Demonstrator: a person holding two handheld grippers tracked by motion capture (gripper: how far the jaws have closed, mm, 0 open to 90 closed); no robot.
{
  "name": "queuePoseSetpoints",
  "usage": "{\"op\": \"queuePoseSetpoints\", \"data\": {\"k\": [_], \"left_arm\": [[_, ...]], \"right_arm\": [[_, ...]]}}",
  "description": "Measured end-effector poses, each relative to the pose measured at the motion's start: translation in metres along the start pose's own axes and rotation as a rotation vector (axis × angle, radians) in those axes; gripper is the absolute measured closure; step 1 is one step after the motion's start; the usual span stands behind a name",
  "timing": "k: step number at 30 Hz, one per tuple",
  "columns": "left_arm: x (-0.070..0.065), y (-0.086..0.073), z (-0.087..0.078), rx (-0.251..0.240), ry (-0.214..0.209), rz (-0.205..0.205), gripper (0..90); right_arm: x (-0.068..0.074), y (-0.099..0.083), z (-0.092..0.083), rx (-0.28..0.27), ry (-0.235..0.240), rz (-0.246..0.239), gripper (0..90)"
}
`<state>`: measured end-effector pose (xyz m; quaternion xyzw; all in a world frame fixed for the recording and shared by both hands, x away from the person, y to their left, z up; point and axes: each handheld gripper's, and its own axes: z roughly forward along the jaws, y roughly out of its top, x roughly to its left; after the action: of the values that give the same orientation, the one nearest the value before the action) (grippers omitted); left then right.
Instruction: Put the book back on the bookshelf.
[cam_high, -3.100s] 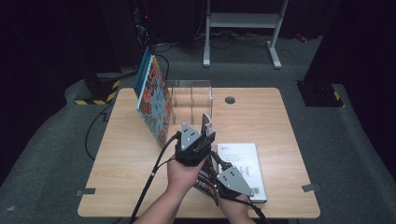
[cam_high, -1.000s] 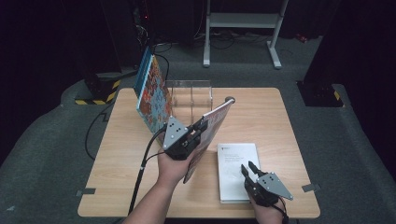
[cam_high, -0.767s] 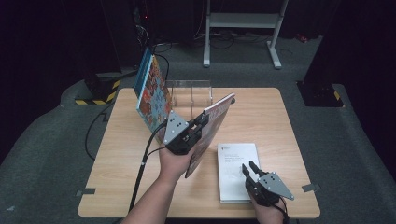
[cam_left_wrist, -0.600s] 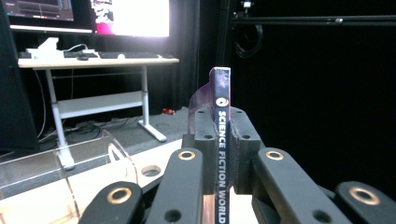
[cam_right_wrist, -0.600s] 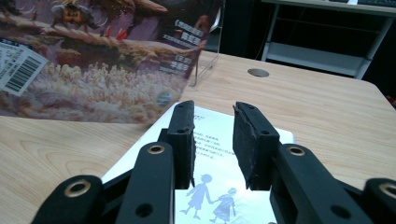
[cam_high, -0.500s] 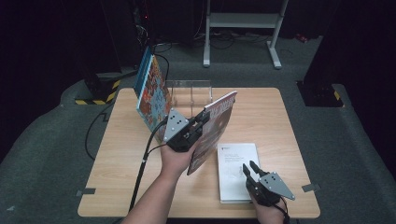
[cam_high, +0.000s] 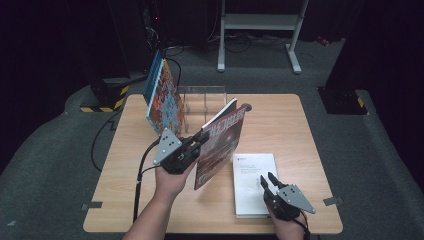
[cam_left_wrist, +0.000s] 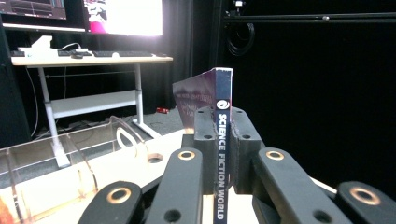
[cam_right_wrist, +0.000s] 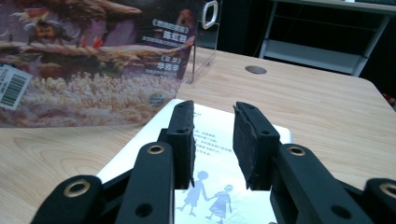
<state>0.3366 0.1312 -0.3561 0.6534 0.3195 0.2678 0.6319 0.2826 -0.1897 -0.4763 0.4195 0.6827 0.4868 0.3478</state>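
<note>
My left gripper (cam_high: 199, 138) is shut on the spine of a purple magazine (cam_high: 221, 147) and holds it tilted up on edge above the middle of the table. In the left gripper view the spine (cam_left_wrist: 223, 140) reads SCIENCE FICTION WORLD and both pads press on it. A white booklet (cam_high: 255, 182) lies flat at the front right. My right gripper (cam_high: 267, 181) rests over its near end, open, with nothing between the pads (cam_right_wrist: 180, 135). The booklet's cover (cam_right_wrist: 224, 186) shows below the jaws, and the magazine's back cover (cam_right_wrist: 93, 70) stands to the left.
A clear acrylic book rack (cam_high: 202, 100) stands at the back of the wooden table (cam_high: 300, 130). A colourful book (cam_high: 162, 97) leans upright at the rack's left end. A cable (cam_high: 137, 185) trails from the left gripper toward the front edge.
The left hand has lifted the magazine off the white booklet and stood it steeper, then drifted a little left and down. The right gripper has stayed in place, open.
</note>
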Motion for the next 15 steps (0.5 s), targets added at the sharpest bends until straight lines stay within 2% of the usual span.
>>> {"op": "queuePoseSetpoints", "data": {"k": [4, 8, 15], "left_arm": [[0.002, -0.005, -0.010, 0.003, -0.015, 0.013, 83.8], [0.001, -0.010, -0.018, 0.001, -0.012, 0.031, 83.7], [0.010, -0.022, -0.036, 0.011, -0.026, 0.023, 83.7]], "right_arm": [[-0.001, -0.001, 0.000, 0.005, -0.005, 0.002, 68.7], [-0.003, -0.001, 0.000, 0.008, -0.007, 0.007, 68.7], [-0.005, -0.001, 0.000, 0.013, -0.016, 0.008, 68.7]]}}
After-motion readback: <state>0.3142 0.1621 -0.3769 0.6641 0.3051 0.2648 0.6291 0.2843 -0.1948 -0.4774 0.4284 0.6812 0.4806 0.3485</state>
